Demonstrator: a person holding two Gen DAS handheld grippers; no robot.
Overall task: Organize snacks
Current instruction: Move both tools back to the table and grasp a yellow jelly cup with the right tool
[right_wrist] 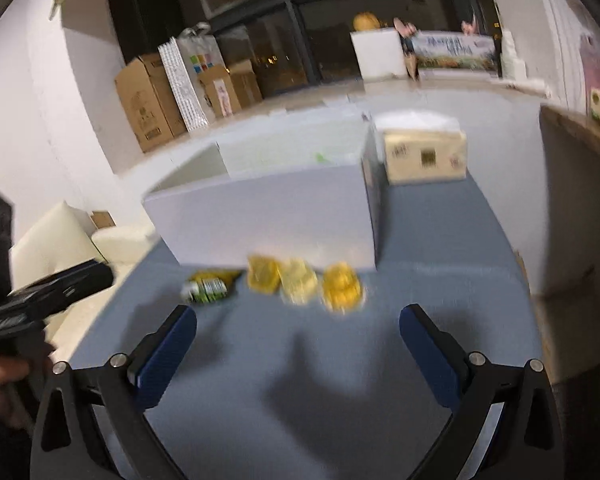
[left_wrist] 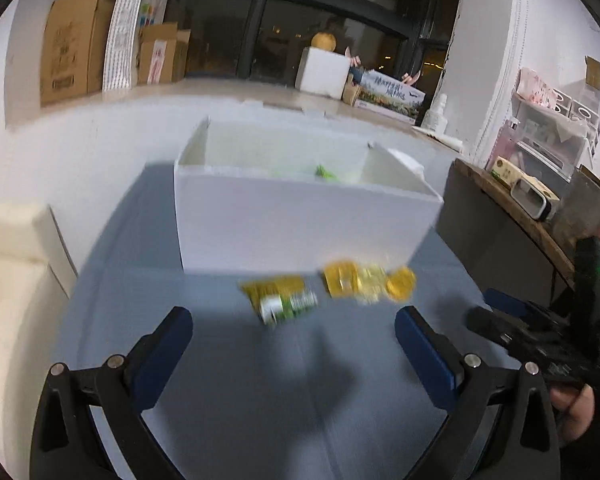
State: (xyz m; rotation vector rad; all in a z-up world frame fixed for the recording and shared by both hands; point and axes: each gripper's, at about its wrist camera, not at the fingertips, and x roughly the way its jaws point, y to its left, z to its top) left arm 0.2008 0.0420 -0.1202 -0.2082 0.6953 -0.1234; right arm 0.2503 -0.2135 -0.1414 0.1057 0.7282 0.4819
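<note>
- Hovering above the blue table (left_wrist: 204,420), the left gripper (left_wrist: 293,334) has its jaws spread wide with nothing between them.
- Ahead of its left finger and slightly inward lies a green-and-yellow packet (left_wrist: 280,298), flat on the table, blurred.
- Just ahead of its right finger sits a row of yellow packets (left_wrist: 368,282), side by side and close together; the blur hides whether they touch.
- Beyond the snacks stands a white box (left_wrist: 300,228), open-topped, with a divider inside and something green (left_wrist: 326,173) showing in it.
- To the right, the right gripper (right_wrist: 298,334) is likewise wide open and holds nothing.
- From its view, the green packet (right_wrist: 206,290) lies ahead of its left finger, and the yellow packets (right_wrist: 304,286) lie ahead between its fingers, right at the foot of the box (right_wrist: 268,220).
- Farther ahead, past the box's right end, sits a tissue pack (right_wrist: 424,156) on the table (right_wrist: 440,240).
</note>
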